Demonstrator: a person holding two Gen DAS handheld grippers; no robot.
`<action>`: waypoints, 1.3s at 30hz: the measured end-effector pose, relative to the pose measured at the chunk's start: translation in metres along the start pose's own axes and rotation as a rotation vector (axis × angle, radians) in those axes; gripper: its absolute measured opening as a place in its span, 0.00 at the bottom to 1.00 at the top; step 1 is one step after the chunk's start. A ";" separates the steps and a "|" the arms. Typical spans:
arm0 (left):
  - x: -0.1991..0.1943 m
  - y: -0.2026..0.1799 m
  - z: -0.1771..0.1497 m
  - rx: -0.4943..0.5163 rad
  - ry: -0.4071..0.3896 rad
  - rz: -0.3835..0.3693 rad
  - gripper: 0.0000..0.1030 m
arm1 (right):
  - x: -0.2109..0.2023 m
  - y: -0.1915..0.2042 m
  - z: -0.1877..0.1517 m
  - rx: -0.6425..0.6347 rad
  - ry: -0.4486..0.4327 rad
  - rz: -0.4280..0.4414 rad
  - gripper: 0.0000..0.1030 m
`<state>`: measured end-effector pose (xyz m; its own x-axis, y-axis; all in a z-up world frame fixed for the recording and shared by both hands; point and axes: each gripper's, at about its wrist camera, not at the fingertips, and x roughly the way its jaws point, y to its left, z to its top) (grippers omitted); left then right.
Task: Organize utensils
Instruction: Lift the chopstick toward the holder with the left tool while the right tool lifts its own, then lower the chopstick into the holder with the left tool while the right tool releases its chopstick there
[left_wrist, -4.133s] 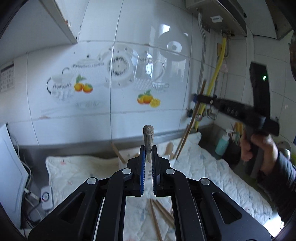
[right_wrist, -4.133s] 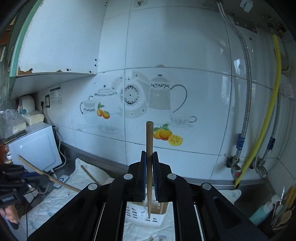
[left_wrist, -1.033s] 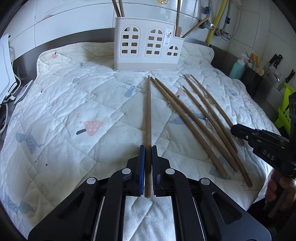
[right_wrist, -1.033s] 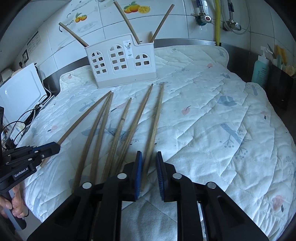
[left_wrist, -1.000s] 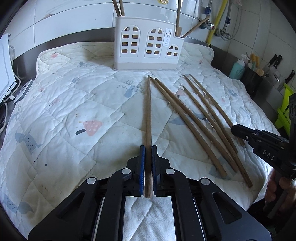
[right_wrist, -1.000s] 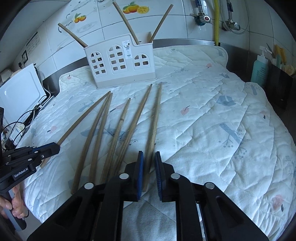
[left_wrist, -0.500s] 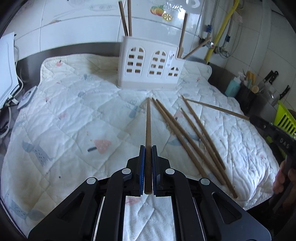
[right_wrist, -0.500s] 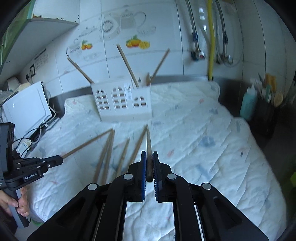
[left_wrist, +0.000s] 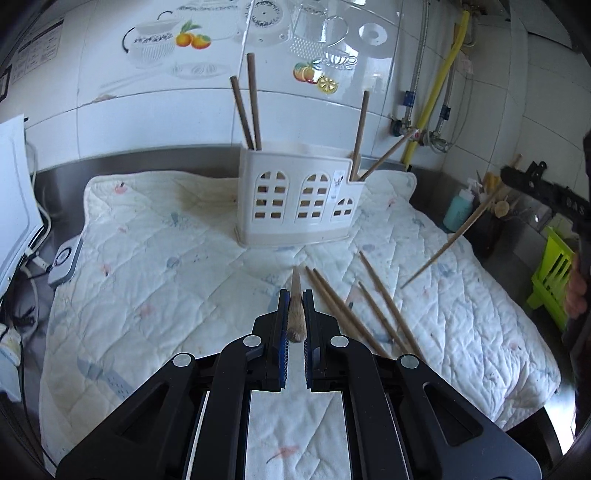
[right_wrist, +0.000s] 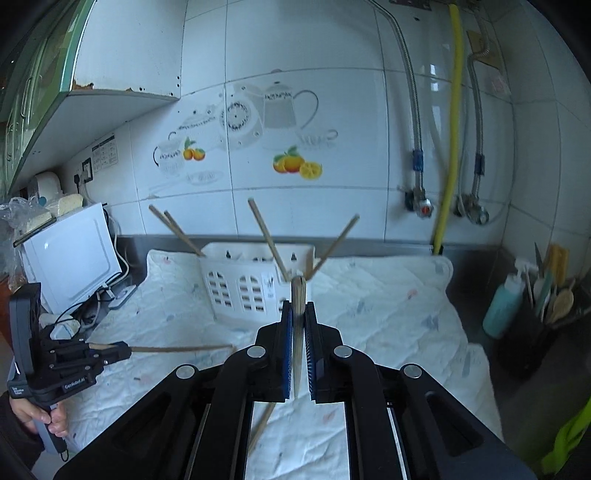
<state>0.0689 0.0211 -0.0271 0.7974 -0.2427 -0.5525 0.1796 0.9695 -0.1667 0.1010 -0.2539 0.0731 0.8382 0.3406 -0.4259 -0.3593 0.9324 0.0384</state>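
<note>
My left gripper (left_wrist: 294, 295) is shut on a wooden chopstick (left_wrist: 296, 314), held above the quilt and pointing at the white utensil holder (left_wrist: 299, 199). Several chopsticks stand in the holder, and several more chopsticks (left_wrist: 373, 299) lie on the quilt to the right. My right gripper (right_wrist: 298, 308) is shut on another chopstick (right_wrist: 298, 295), raised in front of the holder (right_wrist: 243, 284). In the left wrist view the right gripper (left_wrist: 517, 179) shows at the far right, its chopstick (left_wrist: 454, 236) slanting down. In the right wrist view the left gripper (right_wrist: 123, 350) holds its chopstick (right_wrist: 181, 349) level.
A white quilted mat (left_wrist: 147, 258) covers the counter. A white appliance (right_wrist: 70, 258) with cables stands at the left. At the right are a teal bottle (right_wrist: 504, 310), a dark pot of utensils (right_wrist: 535, 332) and a green rack (left_wrist: 554, 273). Pipes run down the tiled wall.
The right jaws closed on a chopstick lying on the quilt. Both grippers then rose, each lifting its chopstick clear, and tilted up toward the holder and wall.
</note>
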 end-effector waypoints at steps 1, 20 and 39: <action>0.000 0.000 0.005 0.003 -0.002 -0.002 0.05 | 0.001 -0.001 0.009 -0.009 -0.006 0.002 0.07; 0.008 -0.010 0.067 0.108 -0.035 -0.022 0.05 | 0.092 -0.004 0.145 -0.005 -0.103 0.038 0.07; -0.020 -0.029 0.138 0.156 -0.186 -0.057 0.05 | 0.144 -0.013 0.114 0.025 -0.010 0.029 0.09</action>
<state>0.1277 0.0026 0.1013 0.8731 -0.3009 -0.3837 0.3029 0.9513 -0.0568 0.2738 -0.2034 0.1143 0.8317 0.3682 -0.4156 -0.3731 0.9249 0.0727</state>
